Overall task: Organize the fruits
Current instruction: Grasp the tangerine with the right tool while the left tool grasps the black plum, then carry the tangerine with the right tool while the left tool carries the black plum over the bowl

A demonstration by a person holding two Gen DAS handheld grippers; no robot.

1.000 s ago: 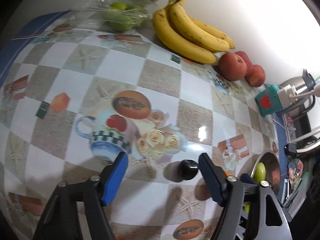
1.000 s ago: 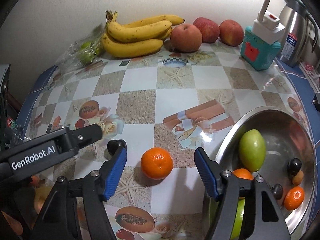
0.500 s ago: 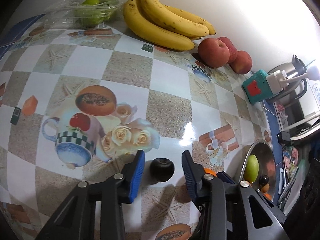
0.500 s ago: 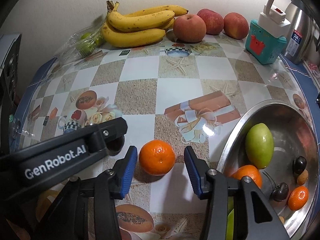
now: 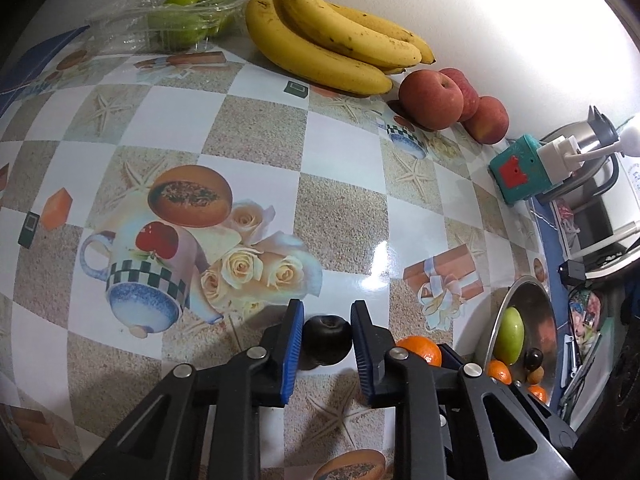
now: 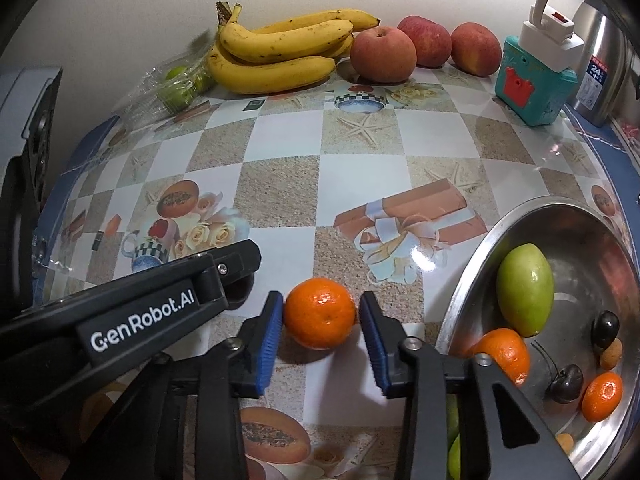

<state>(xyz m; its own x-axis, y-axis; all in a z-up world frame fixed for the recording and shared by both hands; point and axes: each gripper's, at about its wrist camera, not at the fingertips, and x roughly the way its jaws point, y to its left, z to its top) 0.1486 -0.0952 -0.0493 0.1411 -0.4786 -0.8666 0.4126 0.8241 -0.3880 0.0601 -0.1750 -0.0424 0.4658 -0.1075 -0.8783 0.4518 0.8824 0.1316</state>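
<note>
A small dark round fruit (image 5: 326,340) rests on the patterned tablecloth, and my left gripper (image 5: 327,312) is shut on it, a blue pad against each side. Just to its right a mandarin (image 6: 320,314) sits between the pads of my right gripper (image 6: 320,300). Those jaws are closing: the left pad touches the peel, while a thin gap shows at the right pad. A steel bowl (image 6: 472,264) at the right holds a green fruit (image 6: 526,290), mandarins, dark fruits and a small brown one.
Along the back wall lie a bunch of bananas (image 6: 276,56), three red apples (image 6: 384,58) and a clear pack of green fruits (image 5: 176,20). A teal box with a white plug (image 6: 532,80) and a steel kettle (image 6: 604,64) stand at the back right.
Both grippers have closed in from wide open. The left moved forward onto the dark fruit and gripped it. The right stayed in place, its pads narrowing around the mandarin.
</note>
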